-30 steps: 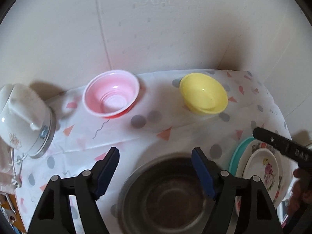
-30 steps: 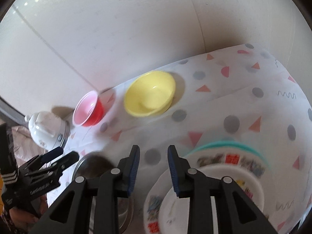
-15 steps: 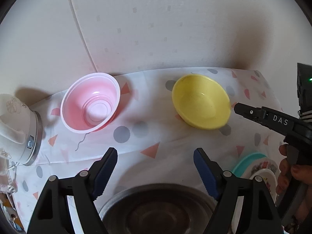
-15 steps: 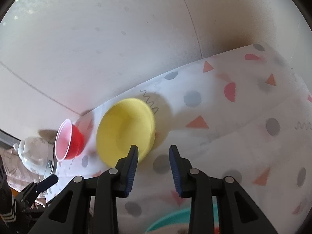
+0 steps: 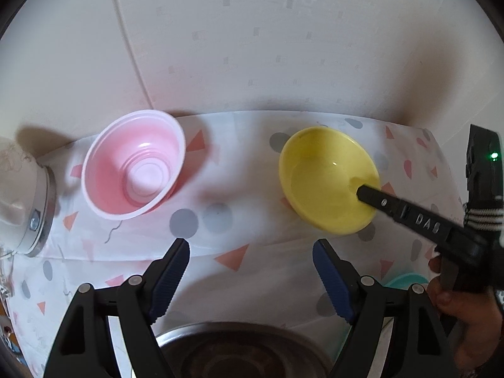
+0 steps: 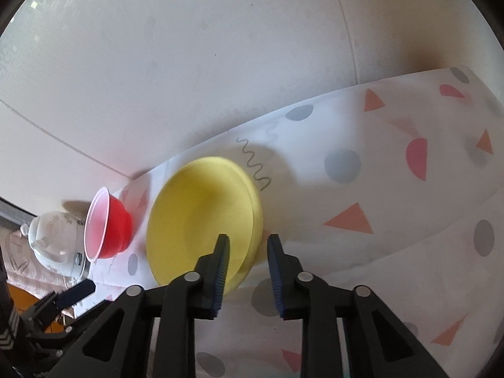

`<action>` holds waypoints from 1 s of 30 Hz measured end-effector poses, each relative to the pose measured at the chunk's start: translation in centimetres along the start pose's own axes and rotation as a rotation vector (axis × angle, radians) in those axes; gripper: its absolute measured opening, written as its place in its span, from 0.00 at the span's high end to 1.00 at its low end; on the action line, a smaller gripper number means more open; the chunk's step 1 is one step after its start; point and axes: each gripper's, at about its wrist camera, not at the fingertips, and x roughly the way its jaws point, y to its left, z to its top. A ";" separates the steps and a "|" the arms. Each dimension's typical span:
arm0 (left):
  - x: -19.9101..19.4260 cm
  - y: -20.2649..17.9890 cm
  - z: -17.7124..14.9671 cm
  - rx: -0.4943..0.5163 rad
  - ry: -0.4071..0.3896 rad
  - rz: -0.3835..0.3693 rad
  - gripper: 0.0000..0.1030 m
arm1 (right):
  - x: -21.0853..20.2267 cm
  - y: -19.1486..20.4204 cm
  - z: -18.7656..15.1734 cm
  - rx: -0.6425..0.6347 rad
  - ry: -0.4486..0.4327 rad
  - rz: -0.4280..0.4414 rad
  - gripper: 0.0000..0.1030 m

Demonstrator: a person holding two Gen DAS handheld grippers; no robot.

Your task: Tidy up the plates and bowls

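Bowls sit along the back of the patterned tablecloth (image 5: 239, 189), close to the pale wall: in our left wrist view the pink bowl (image 5: 134, 163) lies at centre left, tipped toward the camera, and the yellow bowl (image 5: 327, 179) at centre right, the two well apart. We see the left gripper (image 5: 250, 271) at the bottom of that frame with its jaws spread wide and only cloth between them, above the rim of a metal bowl (image 5: 239, 349) at the lower edge. Our right gripper (image 6: 247, 267) reaches the yellow bowl (image 6: 201, 217) from the lower right; in the right wrist view its jaws are closing with the bowl's near rim between them, one finger inside the bowl, the other outside, a gap showing, so the pads do not press yet. A white teapot (image 5: 19, 201) rests at the far left edge, and a hand (image 5: 466, 321) grips the right tool at lower right.
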 end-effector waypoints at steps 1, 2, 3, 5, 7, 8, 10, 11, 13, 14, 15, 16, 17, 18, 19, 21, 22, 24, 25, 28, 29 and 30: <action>0.1 -0.2 0.2 0.002 0.001 -0.001 0.21 | 0.1 -0.2 -0.1 0.004 0.003 0.011 0.81; 0.2 -0.3 0.3 0.001 0.002 -0.005 0.21 | 0.0 -0.2 -0.3 0.011 0.003 0.018 0.82; 0.4 -0.4 0.5 -0.004 0.004 -0.014 0.21 | -0.1 -0.2 -0.5 0.019 0.008 0.025 0.84; 0.6 -0.6 0.9 -0.021 0.005 -0.032 0.21 | 0.1 -0.2 -0.6 0.018 0.020 0.023 0.85; 1.0 -0.8 1.3 -0.037 0.006 -0.049 0.21 | 0.0 -0.2 -0.8 0.009 0.029 0.017 0.85; 1.0 -0.8 1.5 -0.038 0.004 -0.053 0.21 | -0.2 -0.2 -1.0 0.005 0.032 0.020 0.85; 1.4 -1.4 2.0 -0.023 -0.004 -0.045 0.21 | -0.5 -0.2 -1.2 -0.001 0.034 0.022 0.85; 1.6 -1.7 2.2 -0.014 -0.008 -0.044 0.21 | -0.6 -0.3 -1.3 -0.006 0.034 0.019 0.85; 2.2 -2.2 2.6 0.009 -0.014 -0.050 0.21 | -0.7 -0.2 -1.4 -0.014 0.033 0.014 0.85; 2.5 -2.5 2.8 0.017 -0.011 -0.044 0.21 | -0.7 -0.2 -1.5 -0.016 0.033 0.012 0.85; 3.0 -2.6 3.0 0.024 -0.003 -0.036 0.22 | -0.6 -0.2 -1.5 -0.015 0.035 0.010 0.85; 3.5 -2.7 3.2 0.025 0.007 -0.040 0.23 | -0.6 -0.2 -1.7 -0.015 0.038 0.011 0.85; 3.7 -2.7 3.3 0.024 0.012 -0.043 0.23 | -0.5 -0.3 -1.8 -0.016 0.039 0.010 0.85; 3.9 -2.6 3.4 0.021 0.017 -0.043 0.23 | -0.4 -0.4 -1.9 -0.015 0.040 0.007 0.85; 4.2 -2.6 3.5 0.018 0.022 -0.044 0.24 | -0.4 -0.5 -2.0 -0.011 0.043 0.006 0.85; 4.5 -2.7 3.5 0.015 0.033 -0.053 0.29 | -0.2 -0.7 -2.1 -0.003 0.044 0.010 0.85; 4.7 -2.7 3.6 0.010 0.040 -0.058 0.32 | -0.2 -0.7 -2.2 0.000 0.044 0.010 0.85; 4.9 -2.7 3.6 0.004 0.048 -0.070 0.40 | 0.0 -0.7 -2.2 0.006 0.045 0.012 0.85; 5.0 -2.7 3.6 0.003 0.053 -0.076 0.47 | 0.0 -0.8 -2.2 0.009 0.045 0.014 0.85; 5.5 -3.0 3.8 0.012 0.061 -0.077 0.62 | 0.2 -0.7 -2.1 0.016 0.046 0.013 0.85; 5.5 -3.1 3.8 0.019 0.059 -0.072 0.63 | 0.2 -0.8 -2.1 0.018 0.046 0.014 0.85; 5.5 -3.1 3.8 0.026 0.057 -0.070 0.64 | 0.3 -0.8 -2.1 0.019 0.047 0.016 0.84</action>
